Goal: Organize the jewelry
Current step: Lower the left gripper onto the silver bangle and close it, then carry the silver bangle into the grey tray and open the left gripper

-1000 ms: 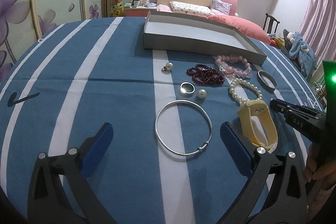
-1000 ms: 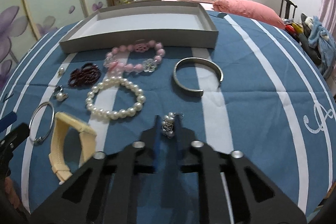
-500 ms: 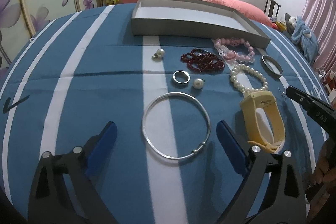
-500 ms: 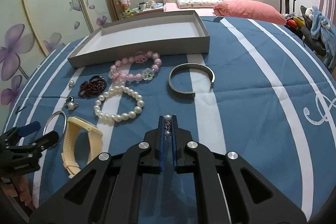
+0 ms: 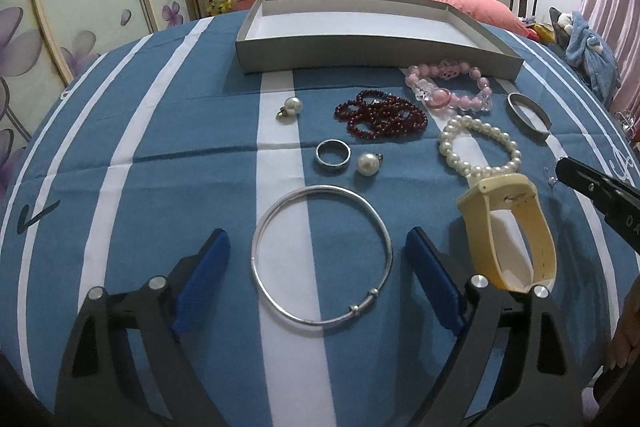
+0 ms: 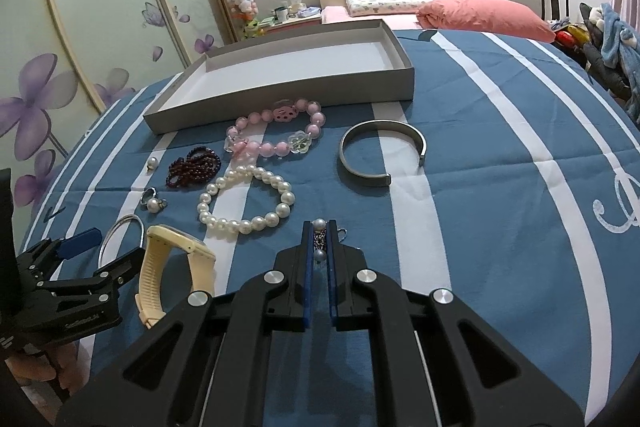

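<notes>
Lifted off the blue striped cloth, our right gripper now clamps the pearl drop earring. Our left gripper hangs wide over the silver bangle. We see the grey tray at the far edge empty; everything remains.

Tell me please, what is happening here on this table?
A person sorts jewelry with two handheld grippers. The right gripper is shut on a small pearl earring. The left gripper is open around a silver bangle. The grey tray has nothing in it yet.
</notes>
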A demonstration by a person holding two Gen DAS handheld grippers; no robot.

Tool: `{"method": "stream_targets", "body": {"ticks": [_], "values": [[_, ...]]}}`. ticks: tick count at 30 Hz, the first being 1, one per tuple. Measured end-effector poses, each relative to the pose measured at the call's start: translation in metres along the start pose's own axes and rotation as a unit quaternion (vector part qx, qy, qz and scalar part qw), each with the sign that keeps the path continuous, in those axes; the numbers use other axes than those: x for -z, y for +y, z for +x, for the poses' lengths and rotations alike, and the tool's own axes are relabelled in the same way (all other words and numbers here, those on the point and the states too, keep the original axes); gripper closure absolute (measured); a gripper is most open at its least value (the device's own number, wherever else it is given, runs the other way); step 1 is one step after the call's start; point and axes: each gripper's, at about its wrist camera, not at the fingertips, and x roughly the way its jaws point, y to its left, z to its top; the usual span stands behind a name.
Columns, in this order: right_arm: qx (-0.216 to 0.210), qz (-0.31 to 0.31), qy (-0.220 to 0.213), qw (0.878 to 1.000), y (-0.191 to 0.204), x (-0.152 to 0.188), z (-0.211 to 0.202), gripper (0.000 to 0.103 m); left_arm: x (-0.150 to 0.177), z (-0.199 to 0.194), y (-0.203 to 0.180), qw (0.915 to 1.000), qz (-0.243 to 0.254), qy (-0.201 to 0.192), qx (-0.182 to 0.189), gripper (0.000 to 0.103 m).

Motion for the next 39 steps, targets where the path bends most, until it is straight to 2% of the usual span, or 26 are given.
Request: {"method": "stream_targets", "body": {"ticks": [6,14,21,24,30,34,39], "values": [[-0.004,0.002,-0.004,1.0,0.0,0.0,-0.002,0.096,0.0,-0.003,0.001,1.0,-0.002,-0.007,0.001,0.034],[-0.012,0.003,-0.013,1.0,0.002,0.0,-0.008,0.096,0.003,-0.005,0.002,0.9999,-0.002,-0.017,0.003,0.035],[-0.02,-0.001,-0.042,0.999,0.005,-0.004,-0.022,0.096,0.008,-0.017,0.017,0.9989,-0.032,-0.031,0.017,0.035],[-0.025,-0.005,-0.056,0.998,0.006,-0.008,-0.028,0.096,0.006,-0.027,0.024,0.9974,-0.045,-0.053,0.019,0.035],[-0.028,-0.022,-0.094,0.995,0.013,-0.024,-0.039,0.096,-0.014,-0.06,0.036,0.9886,-0.06,-0.137,0.015,0.035],[-0.023,-0.037,-0.127,0.991,0.018,-0.047,-0.046,0.096,-0.045,-0.077,0.041,0.9803,-0.053,-0.19,0.007,0.035],[-0.027,-0.055,-0.162,0.985,0.025,-0.085,-0.042,0.096,-0.087,-0.076,0.043,0.9747,-0.051,-0.217,0.016,0.035]]}}
